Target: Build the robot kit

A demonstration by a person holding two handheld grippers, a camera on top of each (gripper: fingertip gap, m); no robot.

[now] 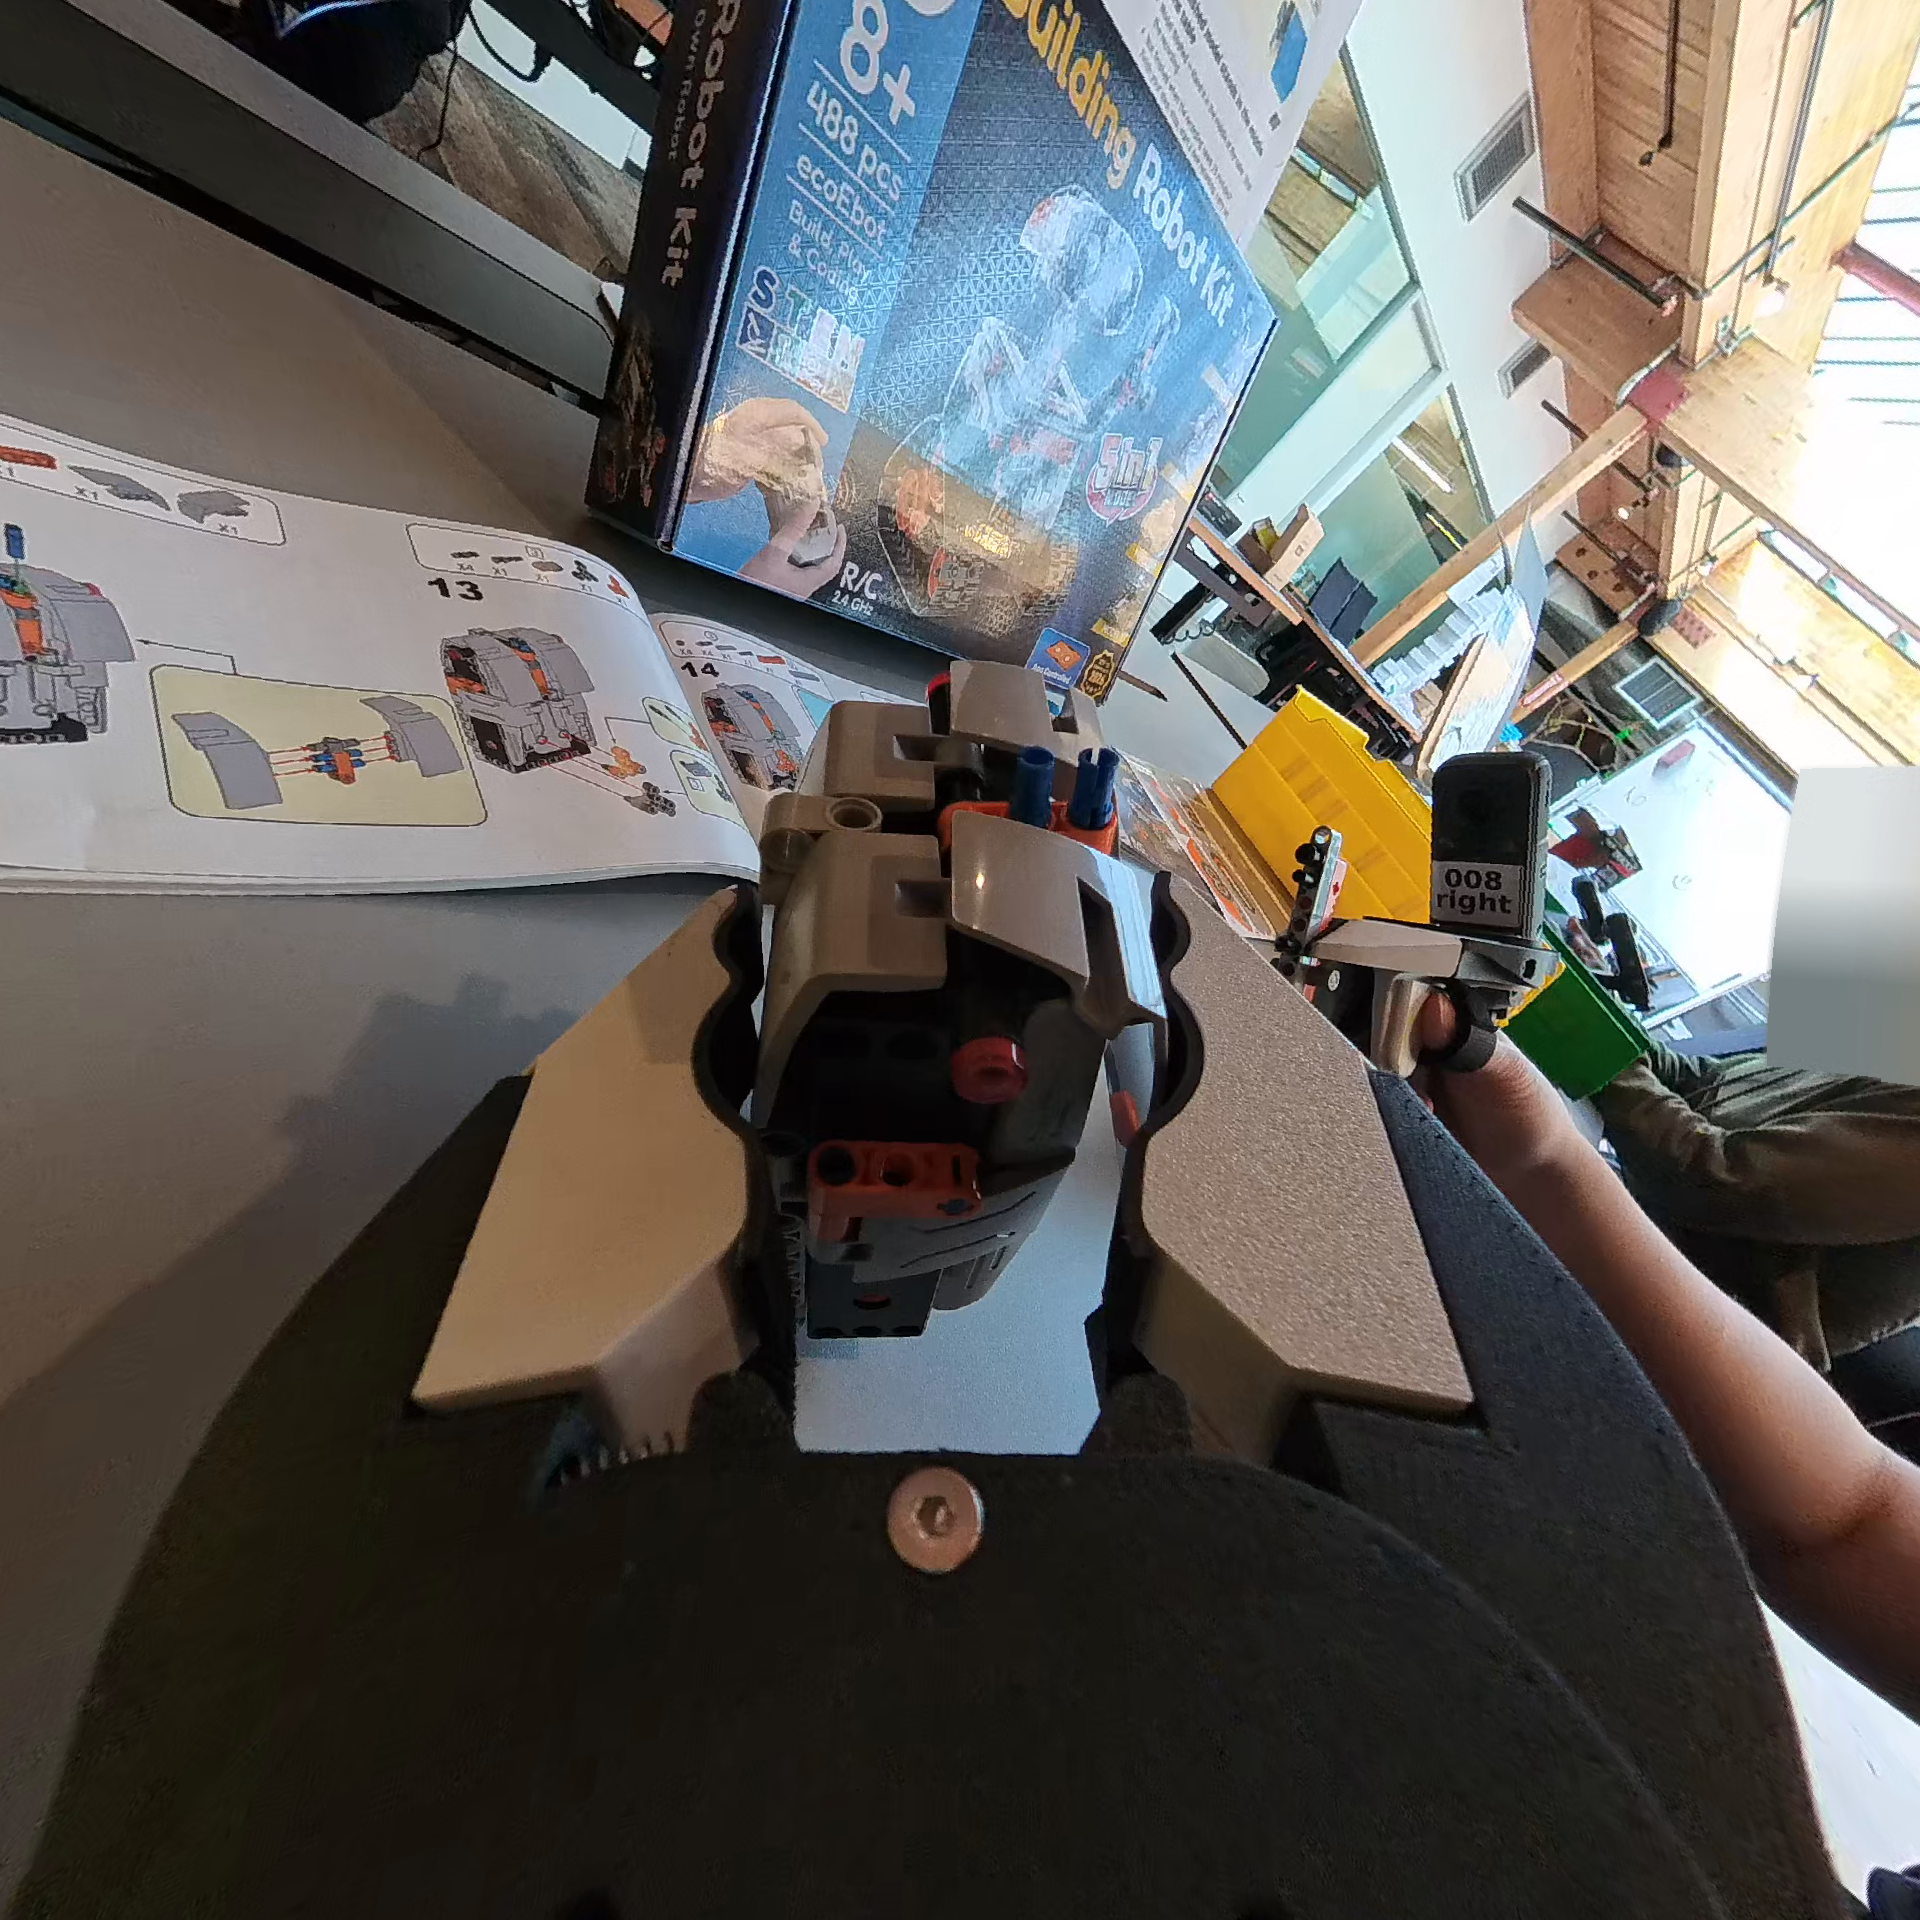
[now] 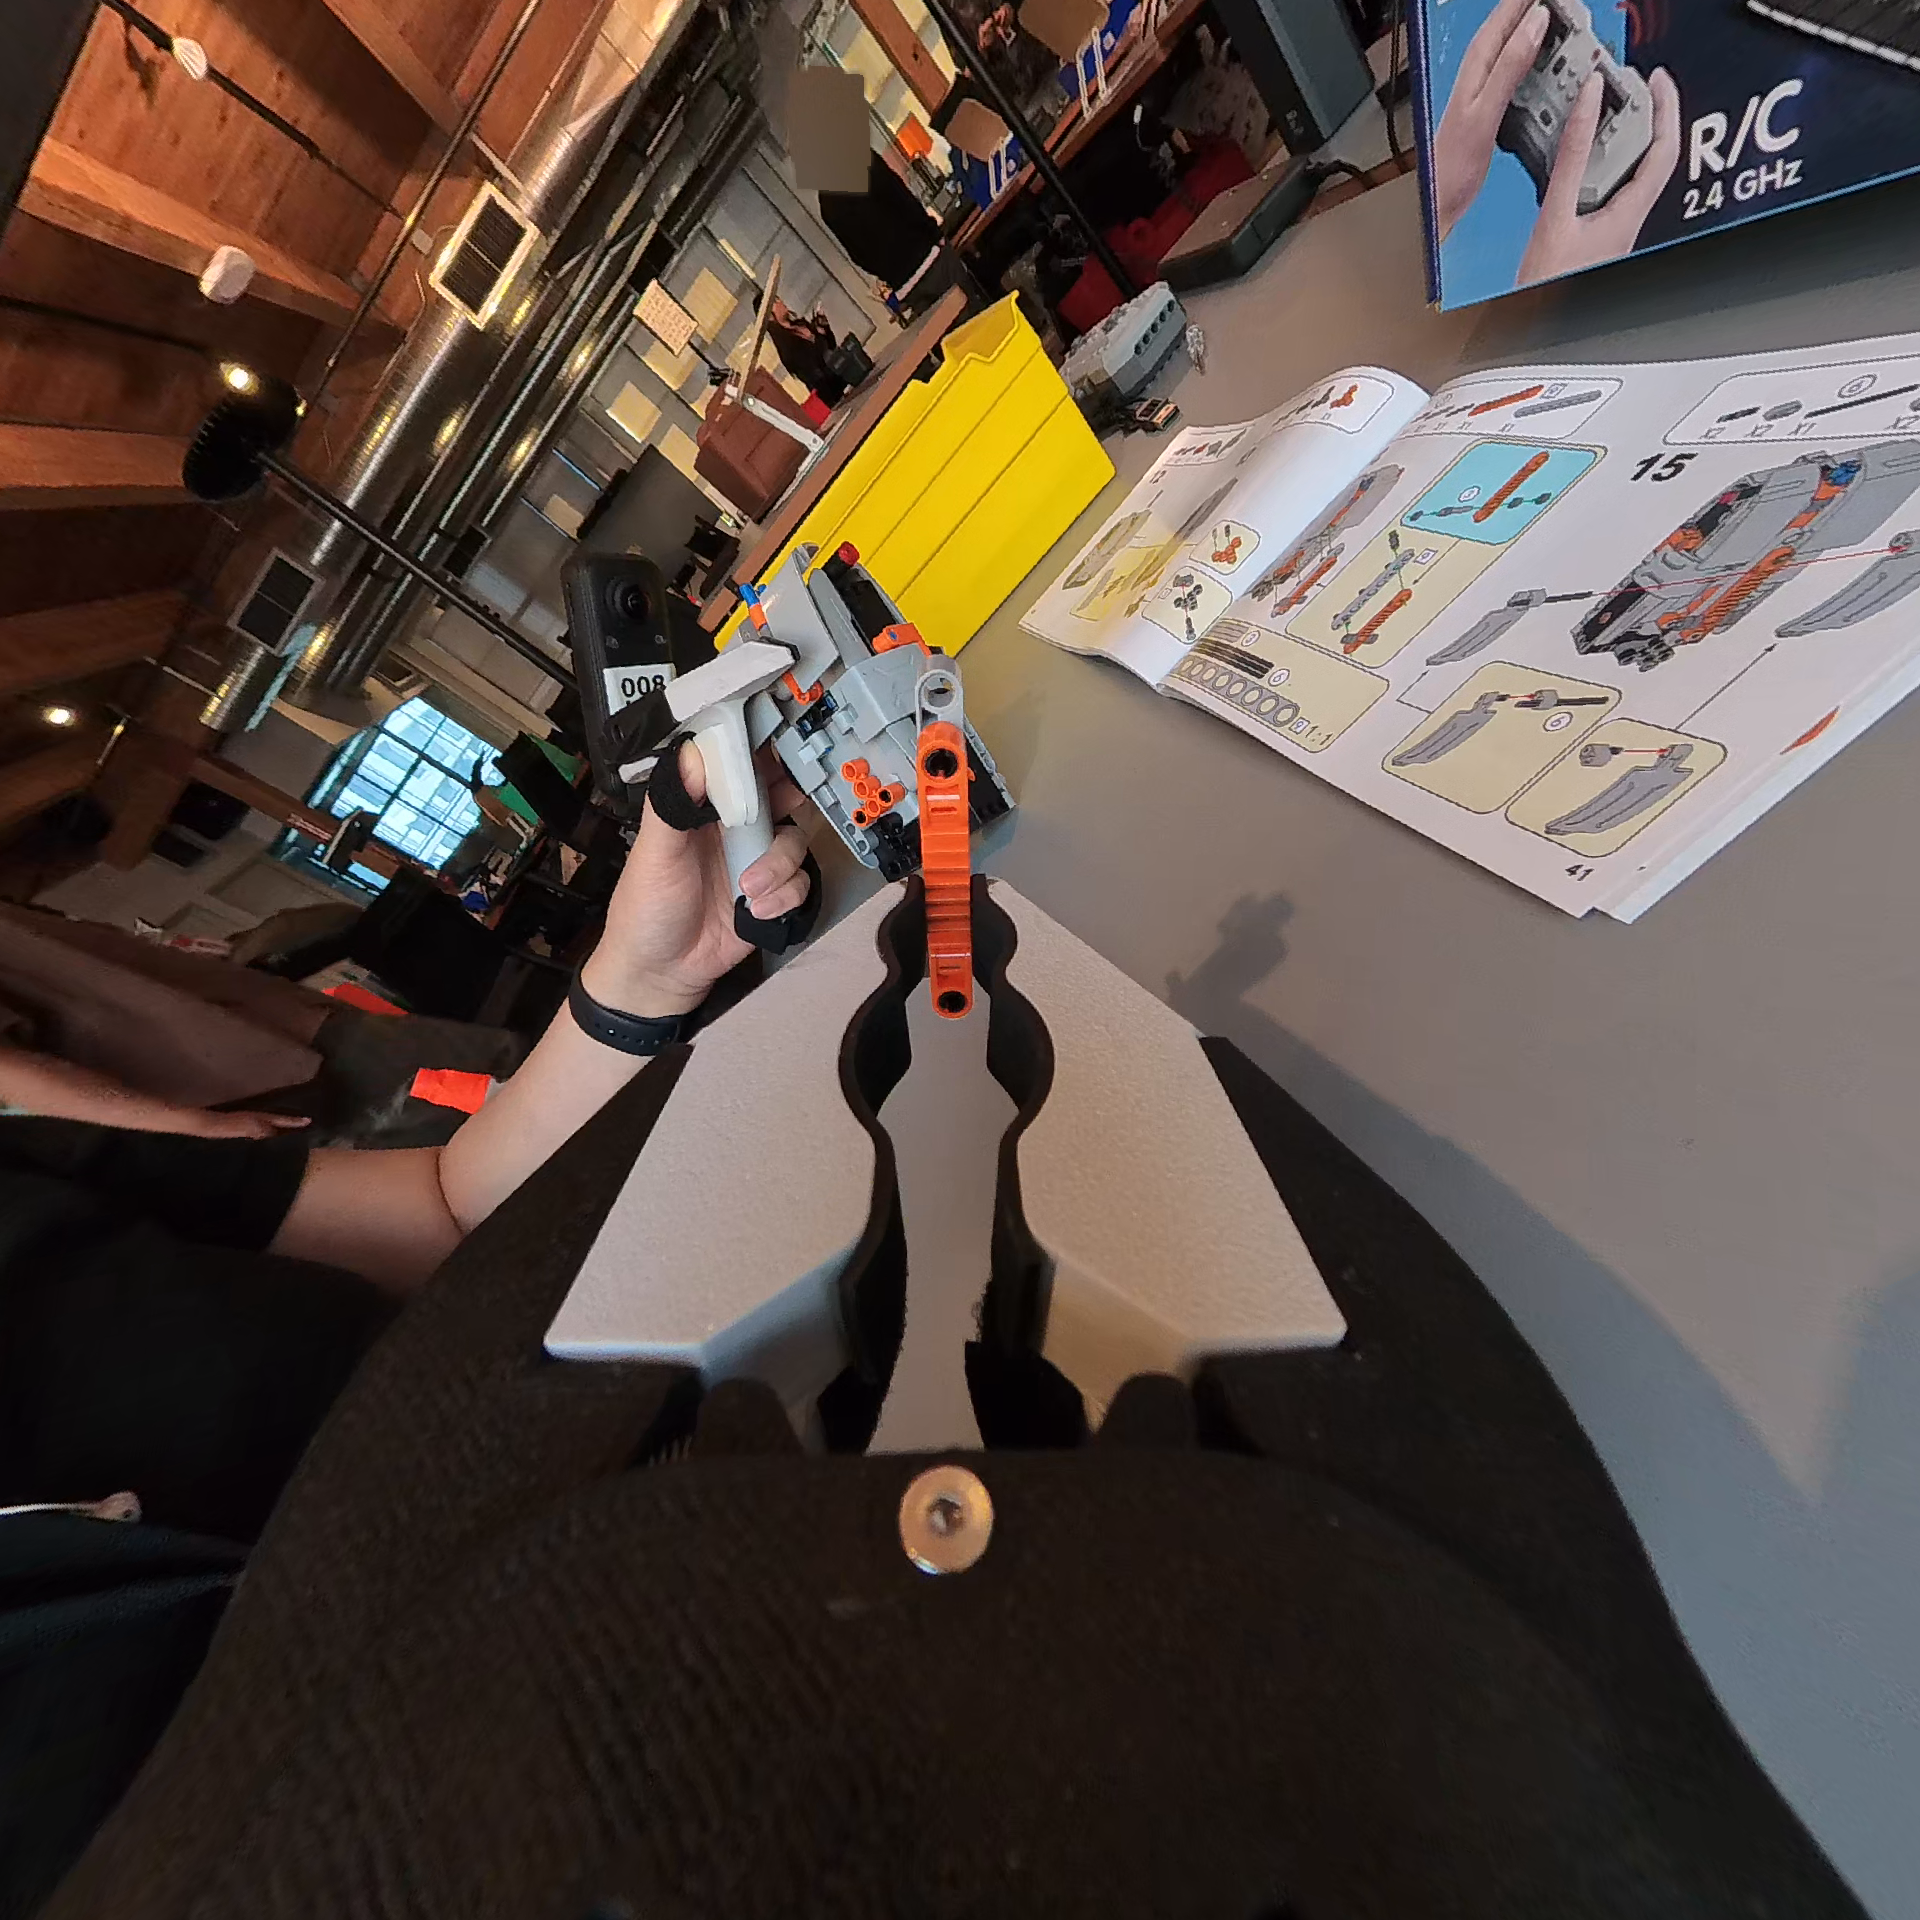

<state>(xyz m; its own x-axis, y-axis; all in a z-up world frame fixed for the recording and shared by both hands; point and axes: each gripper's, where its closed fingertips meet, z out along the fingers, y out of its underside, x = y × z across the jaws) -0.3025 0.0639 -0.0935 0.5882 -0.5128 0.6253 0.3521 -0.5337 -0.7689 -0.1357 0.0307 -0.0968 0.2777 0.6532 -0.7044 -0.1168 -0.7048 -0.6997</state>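
Note:
My left gripper (image 1: pixel 951 914) is shut on a grey, black and orange brick model (image 1: pixel 935 997), held above the grey table (image 1: pixel 208 1091). Two blue pins stick up from the model's top. My right gripper (image 2: pixel 948 904) is shut on a long orange toothed beam (image 2: pixel 945 852) with a small grey link at its far end. The beam's tip is close to the model (image 2: pixel 862 696), which the left gripper (image 2: pixel 774 665) holds up in the right wrist view. In the left wrist view the right gripper (image 1: pixel 1340 940) is just right of the model, beam edge-on.
An open instruction booklet (image 1: pixel 343 707) (image 2: pixel 1507 644) lies on the table. The kit's blue box (image 1: pixel 935 312) (image 2: pixel 1621 135) stands behind it. A yellow bin (image 1: pixel 1320 800) (image 2: pixel 966 488) and a green bin (image 1: pixel 1569 1029) sit at the table's far side. A person stands far off. The grippers' ends are close to 20 centimetres from one another.

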